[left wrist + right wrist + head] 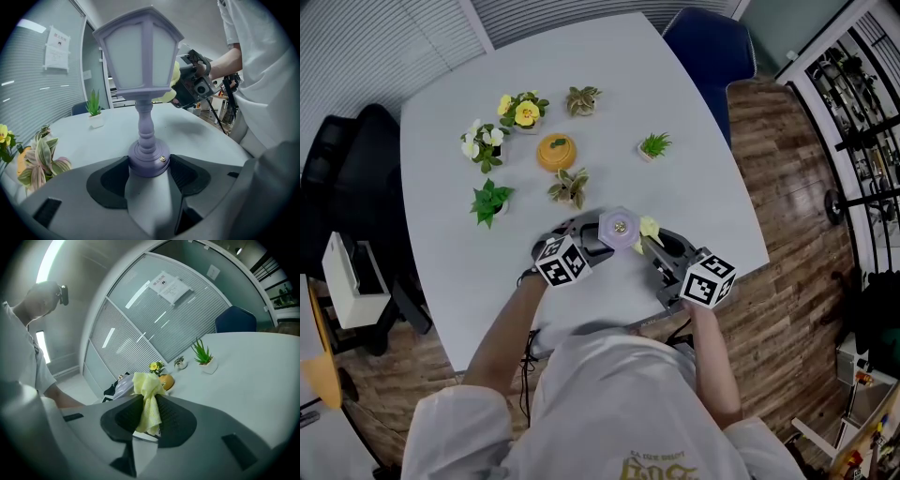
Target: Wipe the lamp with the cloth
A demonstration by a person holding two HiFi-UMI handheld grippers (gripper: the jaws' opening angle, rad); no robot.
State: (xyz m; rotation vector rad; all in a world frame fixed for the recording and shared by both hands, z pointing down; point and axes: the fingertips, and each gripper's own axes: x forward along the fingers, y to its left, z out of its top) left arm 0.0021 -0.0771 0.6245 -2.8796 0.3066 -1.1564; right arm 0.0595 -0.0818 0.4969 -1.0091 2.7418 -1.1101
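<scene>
As the head view looks down, the lantern-style lamp (619, 228) stands near the table's (694, 122) near edge, between the left gripper (587, 241) and the right gripper (660, 247), with the yellow cloth (650, 227) just right of its head. In the left gripper view the jaws clamp the round base and the lamp stands upright, long axis vertical; it looks stiff, light and top-heavy, so this low hold suits. In the right gripper view the jaws pinch the soft, limp cloth in a bunch.
</scene>
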